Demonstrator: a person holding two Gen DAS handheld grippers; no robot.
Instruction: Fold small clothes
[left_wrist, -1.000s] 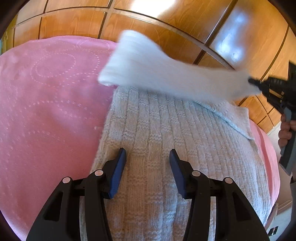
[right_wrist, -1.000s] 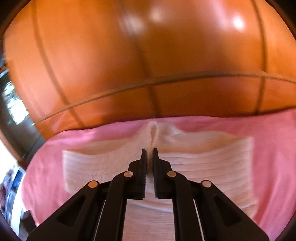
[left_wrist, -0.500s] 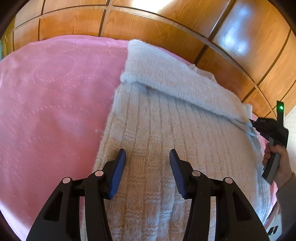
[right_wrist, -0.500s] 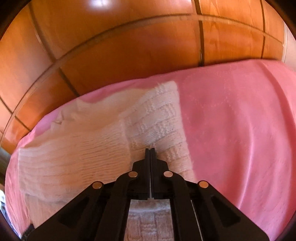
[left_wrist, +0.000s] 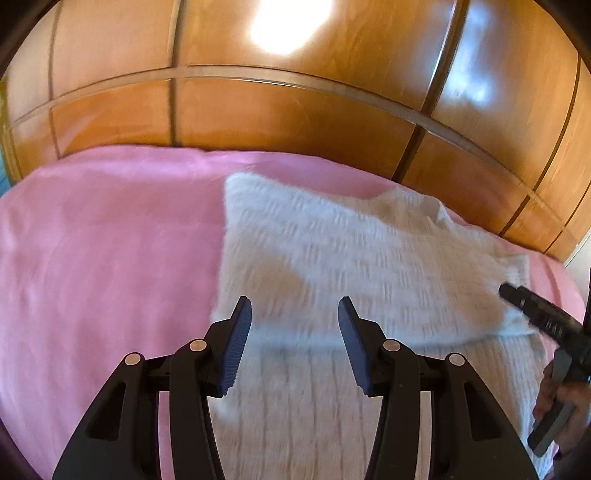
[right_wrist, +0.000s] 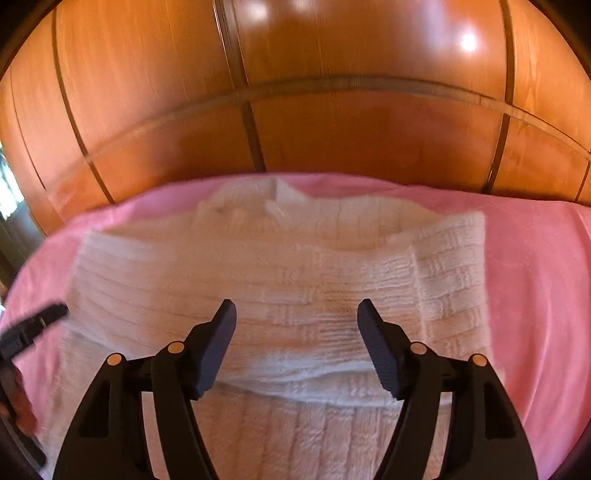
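A white knit sweater (left_wrist: 369, 266) lies flat on the pink bedspread (left_wrist: 103, 240), one sleeve (right_wrist: 332, 295) folded across its body. My left gripper (left_wrist: 295, 306) hovers open above the sweater's near left part with nothing between its blue pads. In the right wrist view its tip (right_wrist: 48, 314) shows at the left edge. My right gripper (right_wrist: 295, 310) hangs just above the folded sleeve, its jaws opening with nothing pressed between them. From the left wrist view the right gripper (left_wrist: 517, 295) sits at the sleeve's right end, held by a hand (left_wrist: 554, 398).
A wooden panelled wardrobe (left_wrist: 295, 110) rises right behind the bed's far edge. Bare pink bedspread (right_wrist: 535, 277) stretches on both sides of the sweater.
The right gripper carried the sleeve across the sweater, came down and opened, leaving the sleeve lying flat. The left gripper rose and drew back, staying open.
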